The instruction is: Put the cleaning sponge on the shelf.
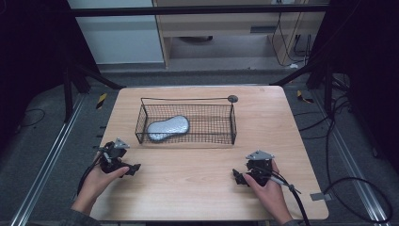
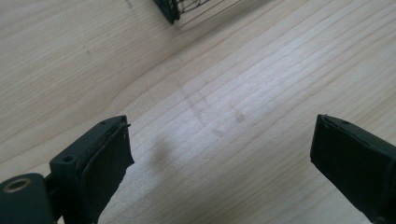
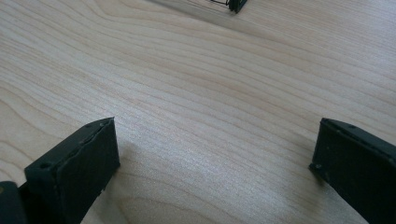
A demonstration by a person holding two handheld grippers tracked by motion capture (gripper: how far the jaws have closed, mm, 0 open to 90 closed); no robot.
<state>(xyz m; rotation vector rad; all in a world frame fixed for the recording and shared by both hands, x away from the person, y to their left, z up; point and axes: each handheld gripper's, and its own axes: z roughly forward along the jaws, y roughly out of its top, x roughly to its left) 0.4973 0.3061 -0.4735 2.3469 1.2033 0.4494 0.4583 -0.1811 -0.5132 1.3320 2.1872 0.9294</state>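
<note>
A black wire basket stands on the far middle of the wooden table, with a grey peanut-shaped pouch lying in its left half. My left gripper rests near the front left of the table, held in a hand, and its jaws stand wide apart over bare wood. My right gripper sits near the front right, also hand-held and open. Nothing lies between either pair of jaws. A corner of the basket peeks in at the top of the left gripper view, and another basket corner tops the right gripper view.
A thin wire handle with a round grey knob runs along the basket's far rim. Cables trail over the floor at the right of the table. Metal rails flank the table's left side. Wood furniture stands behind.
</note>
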